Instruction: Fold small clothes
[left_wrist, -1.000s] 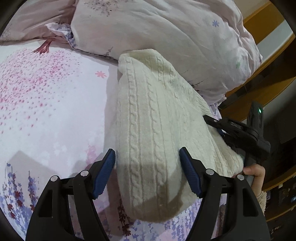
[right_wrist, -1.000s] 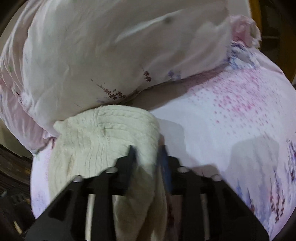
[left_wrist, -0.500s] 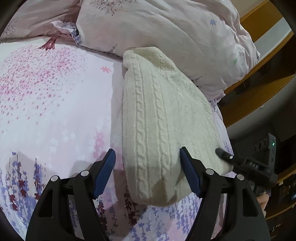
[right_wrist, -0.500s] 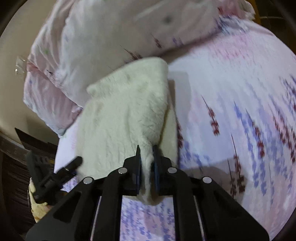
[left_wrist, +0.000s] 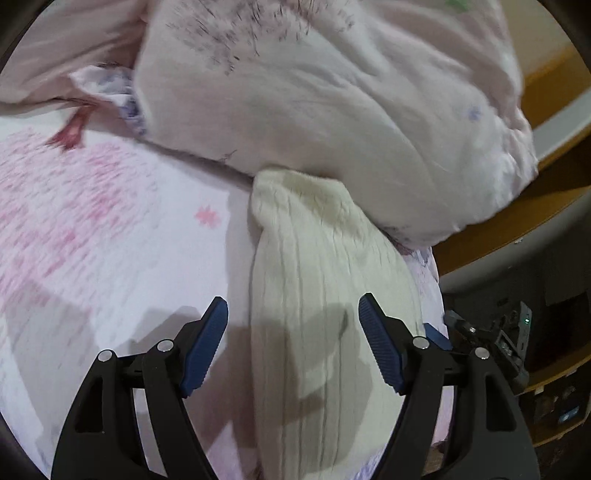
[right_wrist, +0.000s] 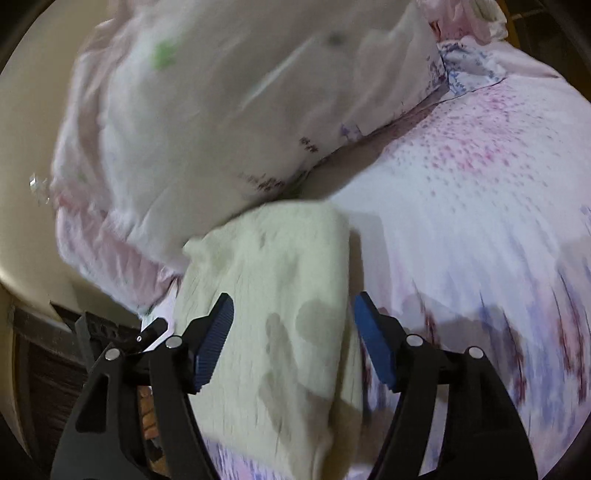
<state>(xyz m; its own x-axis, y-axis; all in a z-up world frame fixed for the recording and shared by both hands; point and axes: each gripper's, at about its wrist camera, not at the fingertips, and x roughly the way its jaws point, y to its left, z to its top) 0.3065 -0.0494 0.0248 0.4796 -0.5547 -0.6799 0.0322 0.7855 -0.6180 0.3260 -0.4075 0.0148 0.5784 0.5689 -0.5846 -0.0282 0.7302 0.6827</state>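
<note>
A rumpled pale quilt (left_wrist: 332, 92) lies heaped on a pink-and-purple floral bedsheet (left_wrist: 92, 229), beside wooden furniture (left_wrist: 517, 229).

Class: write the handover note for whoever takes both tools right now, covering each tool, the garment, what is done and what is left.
Left tool: open, empty, above the sweater.
Right tool: open, empty, also over it.
Sweater: cream knit, folded into a narrow bundle on the floral sheet, its far end against the duvet.
Done: lengthwise fold appears made.
Left: probably a final fold or tidy, then set aside.
</note>
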